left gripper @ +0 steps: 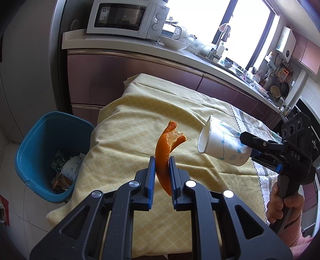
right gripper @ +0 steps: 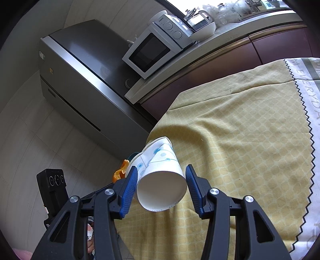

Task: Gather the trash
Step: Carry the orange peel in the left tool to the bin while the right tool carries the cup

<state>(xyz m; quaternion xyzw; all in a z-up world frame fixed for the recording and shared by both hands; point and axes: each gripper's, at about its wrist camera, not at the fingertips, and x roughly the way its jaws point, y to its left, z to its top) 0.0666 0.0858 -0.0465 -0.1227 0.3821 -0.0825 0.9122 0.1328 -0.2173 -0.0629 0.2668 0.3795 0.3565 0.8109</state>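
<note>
My left gripper (left gripper: pixel 162 164) is shut on a curved strip of orange peel (left gripper: pixel 165 148) and holds it above the yellow-clothed table (left gripper: pixel 140 112). My right gripper (right gripper: pixel 161 174) is shut on a white paper cup (right gripper: pixel 160 172) with blue dots, gripped near its base, its crushed mouth pointing away. In the left wrist view the cup (left gripper: pixel 222 144) hangs to the right of the peel, held by the right gripper (left gripper: pixel 245 143). The peel (right gripper: pixel 121 170) peeks out left of the cup in the right wrist view. A blue trash bin (left gripper: pixel 46 152) stands on the floor left of the table, holding a cup and wrappers.
A kitchen counter (left gripper: pixel 128 47) with a white microwave (left gripper: pixel 126 19) and a white bowl (left gripper: pixel 174 43) runs behind the table. A grey fridge (right gripper: pixel 80 80) stands left of the counter. A white printed cloth (right gripper: pixel 306 140) covers the table's right part.
</note>
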